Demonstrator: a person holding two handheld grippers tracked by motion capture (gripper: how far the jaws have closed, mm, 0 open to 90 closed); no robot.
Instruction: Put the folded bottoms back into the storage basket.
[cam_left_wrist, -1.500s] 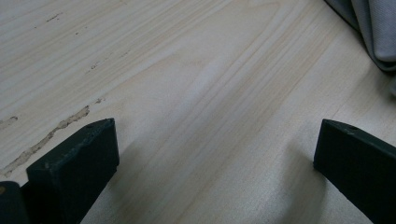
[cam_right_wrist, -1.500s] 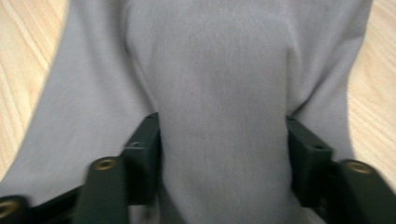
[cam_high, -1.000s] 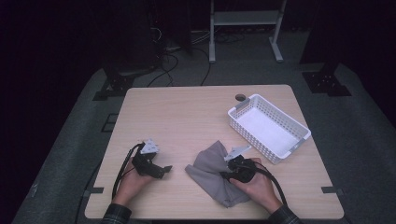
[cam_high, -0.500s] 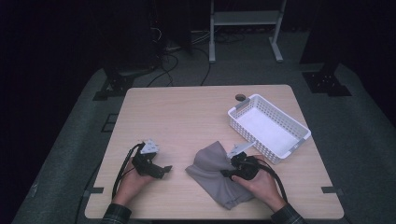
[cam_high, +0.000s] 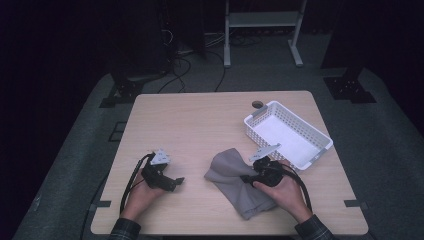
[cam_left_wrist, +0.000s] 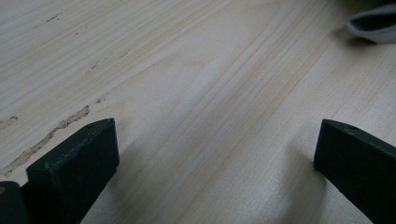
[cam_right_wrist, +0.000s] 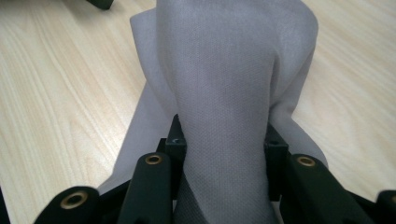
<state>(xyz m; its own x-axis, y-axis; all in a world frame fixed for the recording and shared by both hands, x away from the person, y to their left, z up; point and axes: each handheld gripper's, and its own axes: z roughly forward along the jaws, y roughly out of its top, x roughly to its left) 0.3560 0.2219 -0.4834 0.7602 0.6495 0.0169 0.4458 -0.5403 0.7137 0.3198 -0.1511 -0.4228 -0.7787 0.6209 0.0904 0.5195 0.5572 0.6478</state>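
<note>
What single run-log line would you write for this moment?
right tool: shut on grey cloth | left tool: open, over bare table | white basket: empty, right of cloth

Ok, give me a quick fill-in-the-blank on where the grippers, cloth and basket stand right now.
1. The right gripper is shut on the grey ____.
2. The left gripper has its jaws ____, with bare table between them.
3. The white basket sits at the table's ____ side in the high view.
4. The basket holds ____.

Missing words: cloth; open; right; nothing
</note>
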